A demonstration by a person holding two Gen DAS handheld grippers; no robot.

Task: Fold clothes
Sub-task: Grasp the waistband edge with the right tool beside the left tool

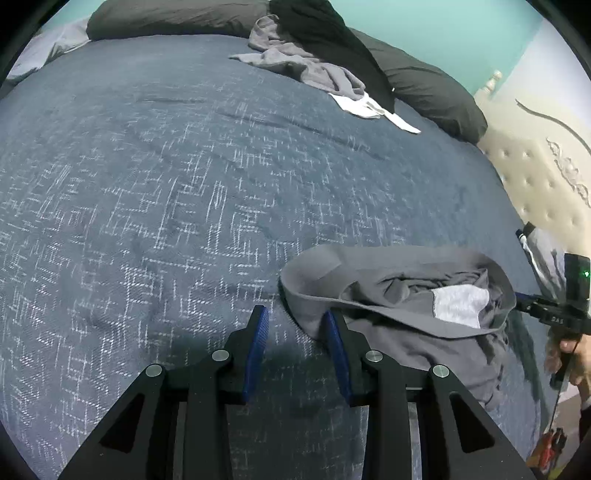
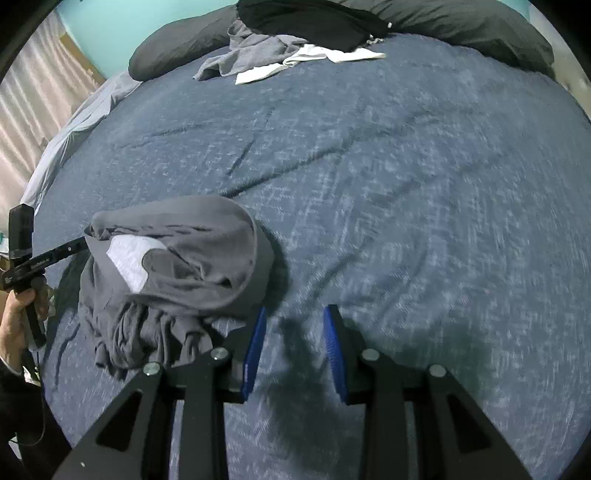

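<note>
Both grippers hang over a blue bedspread with a crumpled grey garment between them.

In the left wrist view, the left gripper (image 1: 295, 321), black with blue ribbed pads, stands at the lower centre with its jaws apart and nothing between them; the crumpled grey knit garment with a pale grey patch (image 1: 406, 306) lies at the lower right, its edge just beside the right-hand pad. In the right wrist view the right gripper (image 2: 295, 321) is likewise parted and empty, and the same garment (image 2: 177, 266) sits at the lower left, its hem near the left-hand pad. The dark blue woven bedspread with white flecks (image 1: 184, 184) fills both frames. At the top lie a loose heap of grey and white clothes (image 2: 266, 55) against dark charcoal pillows (image 2: 461, 22).
</note>
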